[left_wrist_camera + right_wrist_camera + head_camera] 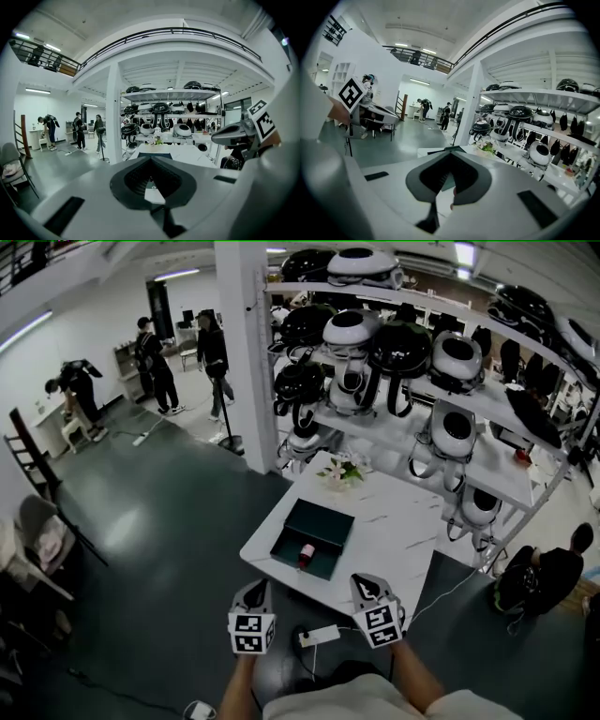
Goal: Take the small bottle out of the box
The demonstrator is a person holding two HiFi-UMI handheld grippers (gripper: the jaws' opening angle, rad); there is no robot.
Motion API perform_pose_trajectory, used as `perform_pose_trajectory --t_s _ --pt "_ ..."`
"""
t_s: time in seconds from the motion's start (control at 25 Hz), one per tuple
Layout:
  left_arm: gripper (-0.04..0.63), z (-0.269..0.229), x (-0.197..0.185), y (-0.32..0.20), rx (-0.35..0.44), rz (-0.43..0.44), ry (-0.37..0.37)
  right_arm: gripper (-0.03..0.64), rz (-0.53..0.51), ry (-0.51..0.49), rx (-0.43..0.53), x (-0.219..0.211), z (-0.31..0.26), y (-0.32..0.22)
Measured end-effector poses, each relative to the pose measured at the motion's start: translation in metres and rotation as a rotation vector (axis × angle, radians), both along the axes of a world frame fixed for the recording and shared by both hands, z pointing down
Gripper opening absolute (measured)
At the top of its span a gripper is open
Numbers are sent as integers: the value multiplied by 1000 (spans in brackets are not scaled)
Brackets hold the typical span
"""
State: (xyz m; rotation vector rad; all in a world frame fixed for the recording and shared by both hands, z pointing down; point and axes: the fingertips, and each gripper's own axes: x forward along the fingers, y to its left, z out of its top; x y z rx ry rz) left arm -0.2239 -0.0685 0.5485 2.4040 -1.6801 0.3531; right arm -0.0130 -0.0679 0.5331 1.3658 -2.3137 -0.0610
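An open dark teal box (319, 526) lies on the white marble-look table (394, 540), towards its near left side. A small pink bottle (307, 554) sits inside, at the box's near edge. Both grippers hang side by side just short of the table's front edge, apart from the box. My left gripper (260, 585) (151, 158) has its jaws together with nothing in them. My right gripper (367, 582) (449, 153) is likewise shut and empty. Past the right gripper's jaws a strip of the teal box (446, 182) shows.
A small bunch of flowers (342, 470) stands at the table's far edge. Behind it a white rack (487, 409) holds several round black and white heads. A white pillar (242, 343) rises at the back left. A power strip (319, 635) lies on the floor. A person (539, 577) crouches at right.
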Motion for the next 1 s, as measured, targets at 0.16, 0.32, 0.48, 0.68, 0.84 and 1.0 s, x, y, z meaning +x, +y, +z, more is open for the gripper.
perform_pose_trajectory --t_s 0.16,0.32,0.48,0.68,0.84,1.0 --pt "18 7 11 -15 -6 23 6 21 11 3 -15 6 9 -13" --pt "18 14 14 -32 -25 10 3 21 3 -5 -30 9 18 -34" --pt "18 22 18 -54 -47 -13 -6 21 -20 -20 -44 8 26 -63" --pt "18 20 31 -97 -49 -45 -25 21 -56 -41 -46 18 28 -112" --pt "18 17 43 -133 -47 -66 -38 21 -72 -51 -48 32 29 -151" --pt "18 13 55 -166 -45 -79 -49 21 -93 -60 -52 41 27 -186"
